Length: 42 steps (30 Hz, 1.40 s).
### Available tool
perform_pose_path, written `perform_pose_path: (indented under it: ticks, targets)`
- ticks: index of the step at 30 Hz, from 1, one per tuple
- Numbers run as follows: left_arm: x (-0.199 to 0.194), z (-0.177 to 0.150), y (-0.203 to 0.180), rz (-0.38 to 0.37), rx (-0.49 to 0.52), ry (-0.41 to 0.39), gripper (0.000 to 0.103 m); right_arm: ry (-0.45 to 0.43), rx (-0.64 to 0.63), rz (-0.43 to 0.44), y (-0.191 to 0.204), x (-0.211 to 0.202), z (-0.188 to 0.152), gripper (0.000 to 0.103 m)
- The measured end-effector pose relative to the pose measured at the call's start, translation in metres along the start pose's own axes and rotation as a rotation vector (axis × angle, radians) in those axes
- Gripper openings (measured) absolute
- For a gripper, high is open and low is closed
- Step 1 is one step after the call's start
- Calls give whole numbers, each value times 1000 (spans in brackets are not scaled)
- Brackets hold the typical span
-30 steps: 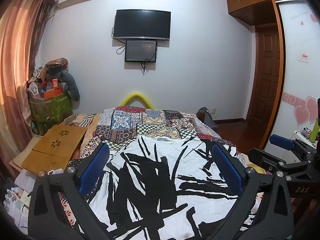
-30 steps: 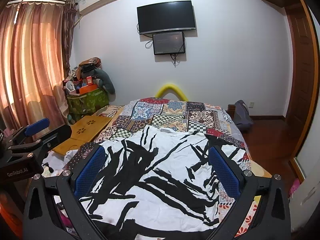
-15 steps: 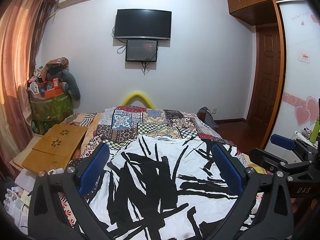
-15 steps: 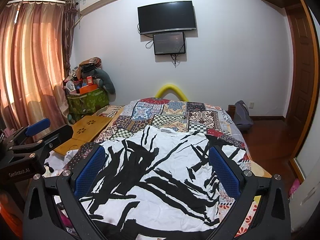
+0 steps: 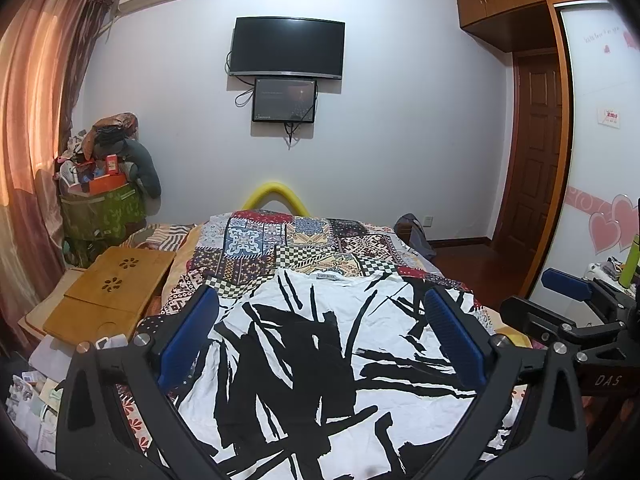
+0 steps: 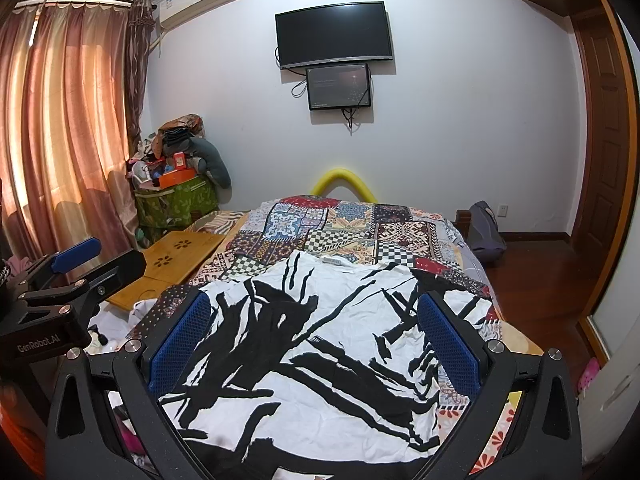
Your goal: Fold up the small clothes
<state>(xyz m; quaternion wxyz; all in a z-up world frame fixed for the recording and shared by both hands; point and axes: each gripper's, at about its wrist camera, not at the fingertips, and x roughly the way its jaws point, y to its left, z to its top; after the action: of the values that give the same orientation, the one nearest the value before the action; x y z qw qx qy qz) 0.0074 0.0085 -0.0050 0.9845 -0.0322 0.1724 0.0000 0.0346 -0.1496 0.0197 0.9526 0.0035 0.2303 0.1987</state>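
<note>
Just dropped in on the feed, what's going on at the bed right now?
A person holds both grippers above a black-and-white patterned shirt spread flat on the patchwork bedspread. The left gripper and the right gripper are both wide open, holding nothing and touching no fabric. The shirt's collar end points toward the far wall. No fold has been made yet; the folding is about to start.

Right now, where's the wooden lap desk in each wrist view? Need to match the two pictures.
Left wrist: the wooden lap desk sits at lower left, beside the bed's left edge, just outside the left tongs' left finger.
Right wrist: the wooden lap desk sits left of centre, between the other tool's arm and the patchwork quilt.
Shared landmark: the yellow arch at the bed's far end.
</note>
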Motion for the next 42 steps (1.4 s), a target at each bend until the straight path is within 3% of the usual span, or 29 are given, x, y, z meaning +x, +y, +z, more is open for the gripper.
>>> perform_pose_path:
  ticks: [30,37,42]
  targets:
    - [6,2,6,0,-12,5,103,12,-3,-1,1,9,-1,103]
    - [31,2,23,10,-16,36,103,36,-18,-3,1,31,-1,103]
    - [66,4,49,62,-15,82,103,66,-43,18,0,64,6,103]
